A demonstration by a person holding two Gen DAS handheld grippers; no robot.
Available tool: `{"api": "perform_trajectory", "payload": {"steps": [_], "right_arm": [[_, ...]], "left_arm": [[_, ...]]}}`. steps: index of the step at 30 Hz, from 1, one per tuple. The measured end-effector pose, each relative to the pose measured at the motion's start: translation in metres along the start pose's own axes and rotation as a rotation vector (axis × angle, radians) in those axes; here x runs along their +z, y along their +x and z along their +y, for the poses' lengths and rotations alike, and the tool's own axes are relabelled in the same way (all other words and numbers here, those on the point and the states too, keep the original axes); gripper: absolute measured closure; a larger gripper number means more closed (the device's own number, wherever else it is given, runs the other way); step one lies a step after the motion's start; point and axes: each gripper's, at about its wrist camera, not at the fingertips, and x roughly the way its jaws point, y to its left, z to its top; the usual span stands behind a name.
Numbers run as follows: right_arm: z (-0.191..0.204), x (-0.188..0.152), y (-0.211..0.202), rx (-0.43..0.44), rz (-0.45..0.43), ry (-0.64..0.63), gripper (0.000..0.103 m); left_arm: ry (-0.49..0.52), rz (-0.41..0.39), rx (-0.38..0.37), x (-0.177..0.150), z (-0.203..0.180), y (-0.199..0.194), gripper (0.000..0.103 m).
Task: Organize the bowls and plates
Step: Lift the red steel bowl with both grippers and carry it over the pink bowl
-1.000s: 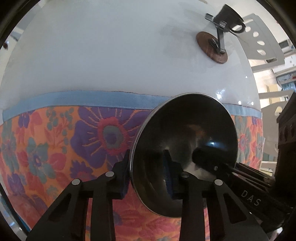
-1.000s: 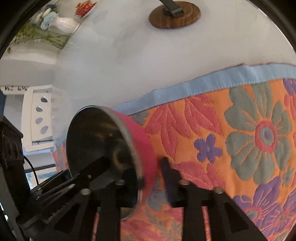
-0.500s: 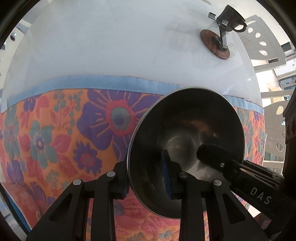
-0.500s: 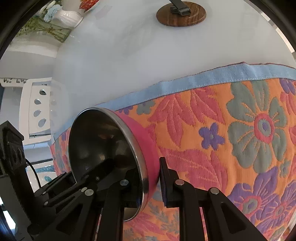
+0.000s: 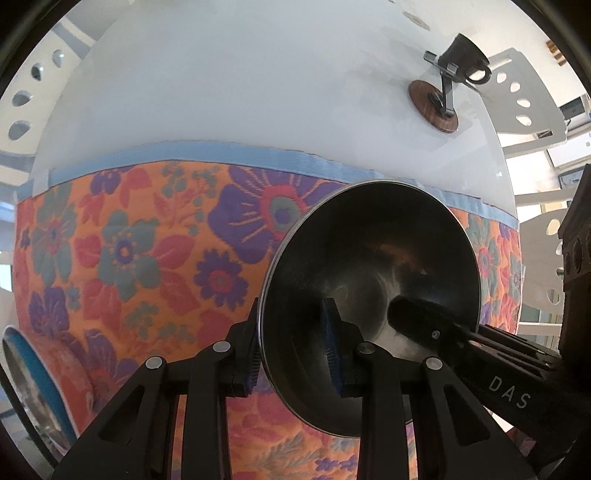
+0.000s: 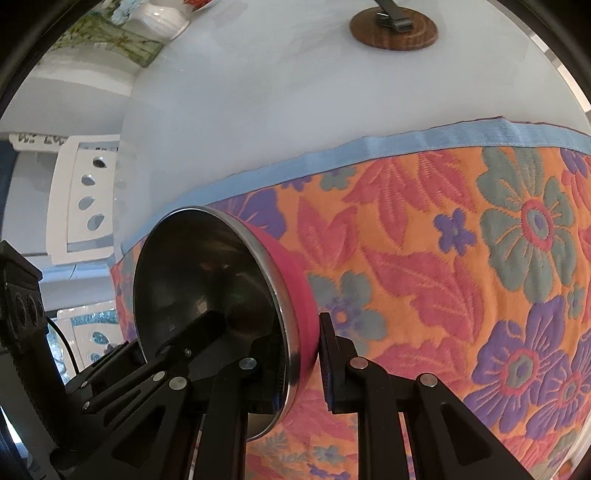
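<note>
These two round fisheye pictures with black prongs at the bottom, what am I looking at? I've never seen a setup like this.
There is no robot here. A person holds a hand tool in each hand, each with two black fingers and a wide-angle camera looking along them; hence the round, bent view.

One picture is from the left gripper, the other from the right gripper. Both pinch the rim of the same bowl, steel inside and pink outside, held tilted on its side with one finger inside and one outside.

Below lies a flowered orange cloth with a blue border, on a white table. Farther back stands a small stand on a round wooden base. The edge of another blue-sided dish shows at the left picture's border.
</note>
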Motion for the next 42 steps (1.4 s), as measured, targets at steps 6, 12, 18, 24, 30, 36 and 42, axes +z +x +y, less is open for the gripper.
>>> {"api": "perform_trajectory", "payload": {"steps": [6, 12, 18, 24, 30, 36, 42], "right_arm": [[0.021, -0.01, -0.004, -0.003, -0.004, -0.029, 0.088], [0.044, -0.019, -0.006, 0.003, -0.005, -0.057, 0.088], [0.074, -0.033, -0.004, 0.007, -0.006, -0.095, 0.088], [0.102, -0.047, -0.001, 0.013, -0.004, -0.128, 0.087], [0.133, -0.061, 0.003, 0.009, 0.01, -0.17, 0.087], [0.17, -0.07, 0.003, 0.003, 0.004, -0.225, 0.087], [0.204, -0.08, 0.007, -0.003, 0.01, -0.273, 0.086]], "left_arm": [[-0.028, -0.02, -0.008, -0.015, 0.018, -0.015, 0.077], [-0.057, -0.051, -0.013, -0.026, 0.038, -0.033, 0.077], [-0.085, -0.07, -0.013, -0.037, 0.06, -0.049, 0.077], [-0.118, -0.094, -0.021, -0.046, 0.087, -0.065, 0.077], [-0.162, -0.112, -0.019, -0.056, 0.112, -0.079, 0.077], [-0.196, -0.144, -0.025, -0.063, 0.14, -0.099, 0.077], [-0.229, -0.168, -0.026, -0.069, 0.168, -0.115, 0.077]]}}
